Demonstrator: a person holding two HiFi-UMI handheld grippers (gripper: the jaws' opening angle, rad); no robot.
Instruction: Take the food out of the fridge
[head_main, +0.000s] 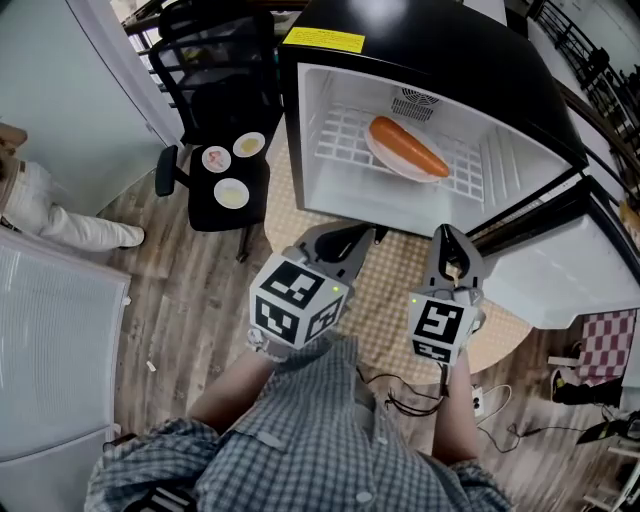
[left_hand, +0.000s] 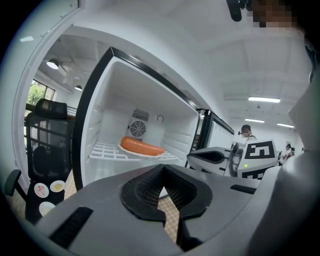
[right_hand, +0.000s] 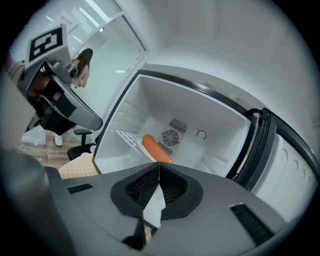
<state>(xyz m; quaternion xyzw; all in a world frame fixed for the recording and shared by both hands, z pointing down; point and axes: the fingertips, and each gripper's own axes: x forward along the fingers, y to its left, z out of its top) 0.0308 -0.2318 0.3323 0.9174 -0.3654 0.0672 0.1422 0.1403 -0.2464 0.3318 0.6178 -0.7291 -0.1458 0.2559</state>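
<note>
Grey left tongs (head_main: 362, 238), right tongs (head_main: 449, 240): closed, empty. Long orange sausage (head_main: 408, 147) on white plate (head_main: 383, 158), ahead inside open fridge (head_main: 318, 90).

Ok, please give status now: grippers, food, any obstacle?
Left gripper, right gripper shut, empty, before fridge. Sausage on plate on wire shelf, untouched. Door open, path clear.

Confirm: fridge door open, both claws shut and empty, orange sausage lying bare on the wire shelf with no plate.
Wrong on the plate: the head view shows the long orange sausage on a white oval plate atop the white wire shelf. The door of the black fridge is open; left claw and right claw are shut, empty.
</note>
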